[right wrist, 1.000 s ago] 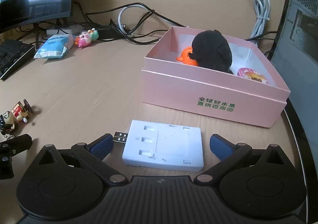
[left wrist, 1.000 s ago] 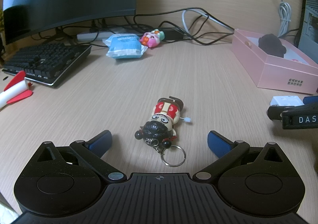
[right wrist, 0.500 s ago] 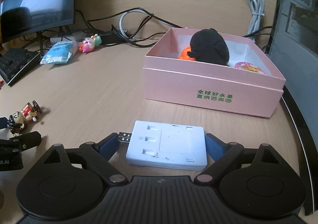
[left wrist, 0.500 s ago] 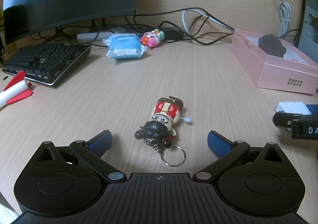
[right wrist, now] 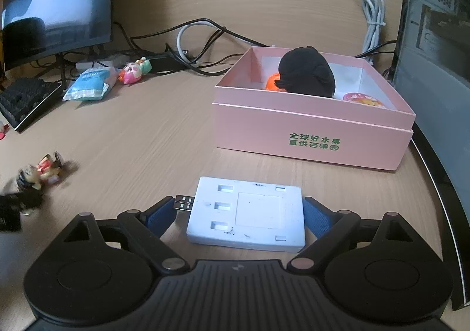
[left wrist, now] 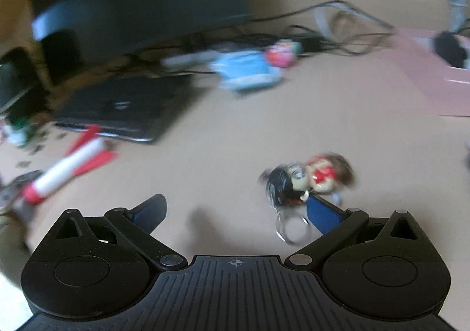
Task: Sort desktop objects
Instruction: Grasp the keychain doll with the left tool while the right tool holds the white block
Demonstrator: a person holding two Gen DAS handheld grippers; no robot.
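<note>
Blur across the left wrist view: left gripper [left wrist: 236, 210] spread wide over bare desk [left wrist: 223, 137], doll keychain [left wrist: 305, 181] lying just at its right finger [left wrist: 321, 215], contact unclear; red-white rocket [left wrist: 69, 167] and keyboard [left wrist: 117, 107] off to the left. Sharp in the right wrist view only: right gripper [right wrist: 239, 215] closed on the white hub [right wrist: 249, 213], right pad against its edge, left pad at its USB plug [right wrist: 185, 202]. Beyond, pink box [right wrist: 311, 131] with black plush [right wrist: 307, 72], blue packet [right wrist: 89, 85], monitor [right wrist: 55, 7], cables [right wrist: 199, 46] behind.
</note>
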